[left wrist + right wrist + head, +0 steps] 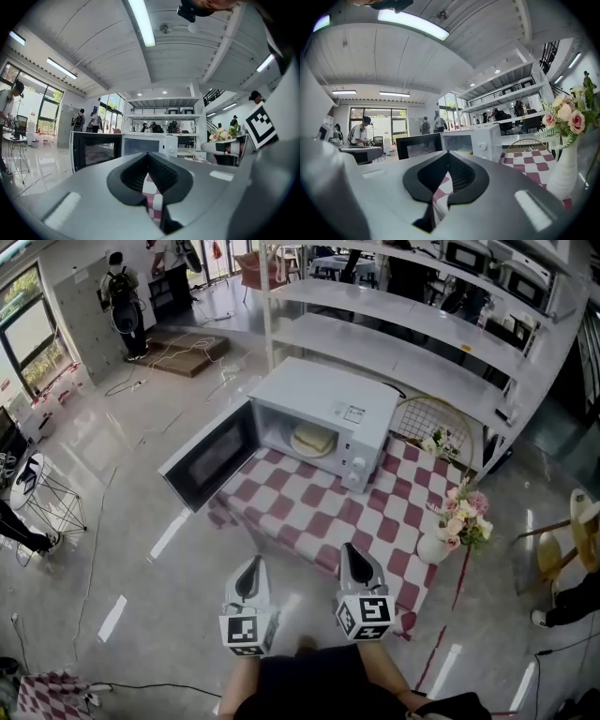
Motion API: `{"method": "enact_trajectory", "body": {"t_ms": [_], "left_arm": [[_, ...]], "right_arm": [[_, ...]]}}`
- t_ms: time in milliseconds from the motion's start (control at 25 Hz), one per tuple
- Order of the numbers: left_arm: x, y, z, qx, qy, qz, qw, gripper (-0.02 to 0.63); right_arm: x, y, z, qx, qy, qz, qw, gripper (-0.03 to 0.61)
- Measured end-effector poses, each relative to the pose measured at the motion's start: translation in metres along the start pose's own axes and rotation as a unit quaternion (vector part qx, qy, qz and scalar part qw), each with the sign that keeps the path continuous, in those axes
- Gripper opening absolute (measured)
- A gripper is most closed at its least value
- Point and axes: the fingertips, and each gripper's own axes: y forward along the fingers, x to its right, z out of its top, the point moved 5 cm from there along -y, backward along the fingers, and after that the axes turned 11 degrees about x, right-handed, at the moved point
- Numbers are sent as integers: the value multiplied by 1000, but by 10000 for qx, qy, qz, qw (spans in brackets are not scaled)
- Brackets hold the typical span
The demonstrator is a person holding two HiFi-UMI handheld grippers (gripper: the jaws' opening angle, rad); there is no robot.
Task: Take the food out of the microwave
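1. well, the microwave (pixel 323 409) sits on a red and white checked cloth (pixel 309 517). its door (pixel 211 454) hangs wide open, swung out past the cloth's left edge.
2. inside, the food (pixel 312 438), a pale yellow slab, lies on a round plate (pixel 298 448) in the middle of the cavity. nothing touches it.
3. the left gripper (pixel 250 563) is held about level in front of the cloth's near edge, well short of the microwave. in the left gripper view its jaws are pressed together with nothing between them, and only a strip of cloth shows below the tips.
4. the right gripper (pixel 353 549) is just beside the left one. seen from above, its tips overlap the near edge of the cloth. in the right gripper view its jaws are closed tight too, and they hold nothing.
5. both grippers point towards the open microwave, and neither reaches the door or the food.
6. a white vase (pixel 434 547) of pink and cream flowers (pixel 462 517) stands at the near right corner of the cloth.
7. a round wire rack (pixel 427 418) stands just right of the microwave, in front of the white shelves (pixel 394 352).
8. a person (pixel 122 301) with a backpack stands far off by the windows.
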Motion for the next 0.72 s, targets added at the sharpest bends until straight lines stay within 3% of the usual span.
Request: {"method": "enact_trajectory", "body": {"t_ms": [720], "left_arm": [[-3, -19, -11, -166, -189, 253, 9994, 11]], "right_arm": [[0, -7, -14, -186, 133, 77, 9997, 0]]}}
